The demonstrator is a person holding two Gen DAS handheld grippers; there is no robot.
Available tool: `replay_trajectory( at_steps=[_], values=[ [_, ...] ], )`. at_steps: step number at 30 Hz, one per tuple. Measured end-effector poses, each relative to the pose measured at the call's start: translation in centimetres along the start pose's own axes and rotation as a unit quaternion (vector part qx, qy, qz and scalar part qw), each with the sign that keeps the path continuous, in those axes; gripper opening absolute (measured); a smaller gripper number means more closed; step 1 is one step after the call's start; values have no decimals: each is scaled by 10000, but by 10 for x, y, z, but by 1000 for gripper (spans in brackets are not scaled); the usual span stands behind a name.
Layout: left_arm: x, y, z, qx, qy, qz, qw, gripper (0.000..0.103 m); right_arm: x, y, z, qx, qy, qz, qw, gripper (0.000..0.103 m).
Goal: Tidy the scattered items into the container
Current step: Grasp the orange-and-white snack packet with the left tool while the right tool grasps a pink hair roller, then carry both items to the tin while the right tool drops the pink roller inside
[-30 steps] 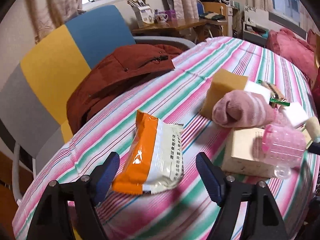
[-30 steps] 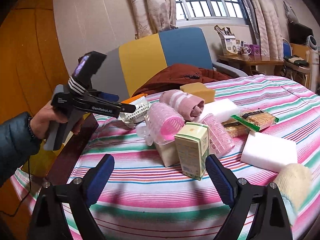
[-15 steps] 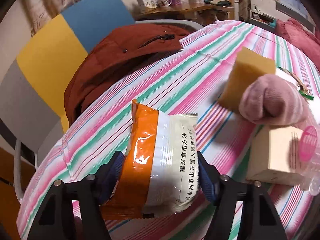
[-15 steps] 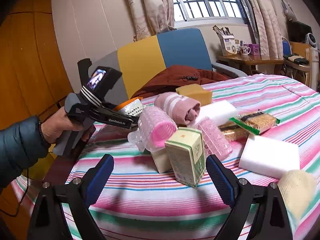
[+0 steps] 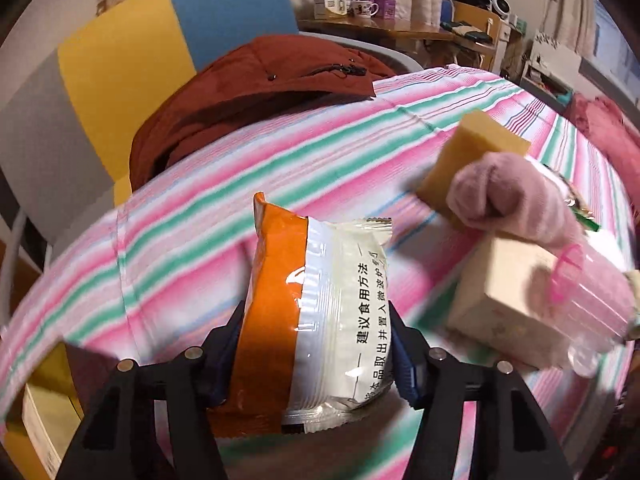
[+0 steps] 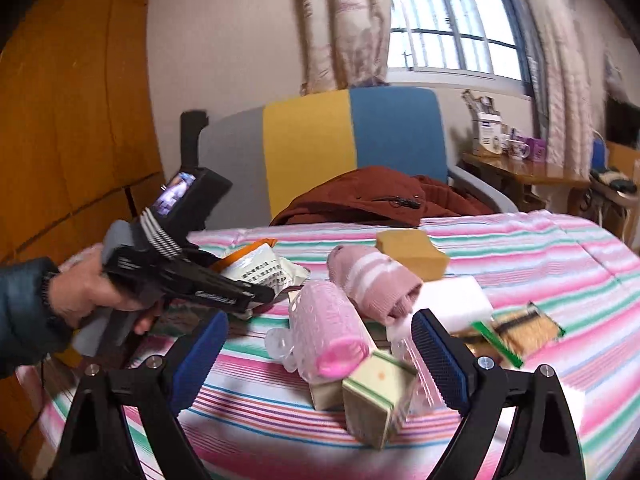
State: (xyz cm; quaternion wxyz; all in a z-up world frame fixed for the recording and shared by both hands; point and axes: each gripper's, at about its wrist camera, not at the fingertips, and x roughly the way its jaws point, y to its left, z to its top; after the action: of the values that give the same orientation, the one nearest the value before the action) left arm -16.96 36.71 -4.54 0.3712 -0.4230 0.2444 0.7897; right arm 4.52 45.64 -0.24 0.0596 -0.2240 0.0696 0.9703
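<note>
I was closing the left hand-held gripper [image 5: 316, 360] around the snack packet [image 5: 316, 320], pads seemingly touching its sides for lifting, while the right hand-held gripper [image 6: 320, 360] hung apart, empty.

The only legible print stands on the white half of the orange-and-white snack packet [image 5: 316, 320], in Chinese characters running along its length: "建议食用方法" and, beside it, "取出并置入微波炉". Lettering on the side of the left hand-held gripper [image 6: 224, 296] and on a white box [image 6: 486, 136] at the far right is too blurred to read.
</note>
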Motion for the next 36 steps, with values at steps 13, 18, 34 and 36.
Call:
replay_trajectory(
  at_steps=[13,18,34,36],
  values=[
    [-30,-3,-48,-918,-78,-130,9957,63,35,8,0,-1121,685,-115,9913,94],
    [-30,-4,-54,-1078,-120,-103,9940,63,46,13,0,-1432,801,-234,9862,76],
    [-31,-6,-66,-1335,-396,-93,9902,60,43,8,-1,-920,724,-196,9929,64],
    [-36,-10,-69,-1340,-485,-96,9897,60,40,10,0,-837,664,-186,9941,64]
  ],
)
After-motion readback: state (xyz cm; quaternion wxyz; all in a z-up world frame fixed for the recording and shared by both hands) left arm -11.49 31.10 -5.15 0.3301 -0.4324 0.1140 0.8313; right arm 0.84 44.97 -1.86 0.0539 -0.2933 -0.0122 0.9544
